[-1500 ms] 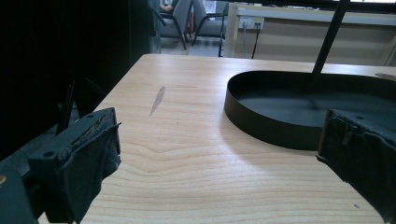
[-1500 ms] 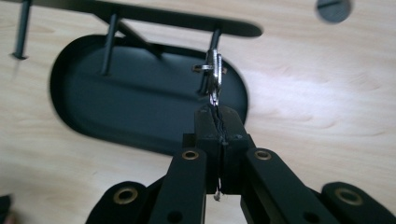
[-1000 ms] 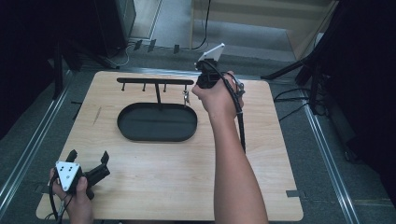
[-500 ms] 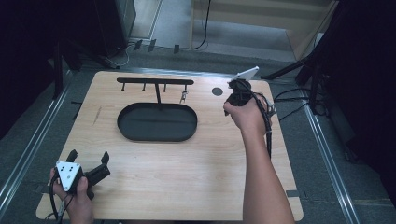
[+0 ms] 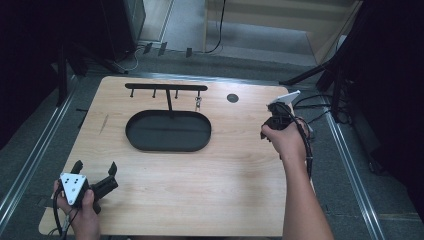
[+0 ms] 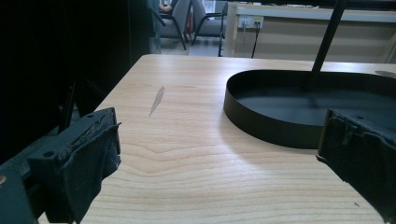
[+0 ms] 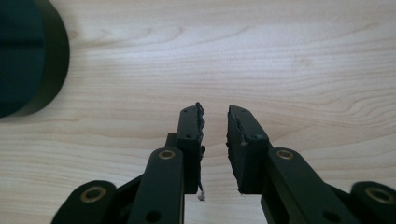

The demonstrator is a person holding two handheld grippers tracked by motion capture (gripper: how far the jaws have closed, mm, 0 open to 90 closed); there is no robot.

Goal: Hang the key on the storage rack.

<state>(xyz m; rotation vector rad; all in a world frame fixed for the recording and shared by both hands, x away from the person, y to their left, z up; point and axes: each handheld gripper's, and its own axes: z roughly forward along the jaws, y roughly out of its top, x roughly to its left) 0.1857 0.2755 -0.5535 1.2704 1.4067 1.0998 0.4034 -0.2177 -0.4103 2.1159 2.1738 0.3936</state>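
High view puts your right gripper over the bare right side of the light wooden table, well apart from the black T-shaped hanging rack standing in the black oval metal tray. A small metallic key-like item hangs from the peg nearest the rack's right end; the other pegs look bare. Judging by that, the hanging step seems done and your right gripper holds nothing: in the right gripper view its jaws stand a narrow gap apart with only wood grain between them, and a thin bit of thread dangles by the left one. Your left gripper rests at the near left corner of the table, jaws spread wide and empty, facing the tray. No other loose piece shows on the table, so what remains looks like parking the right gripper.
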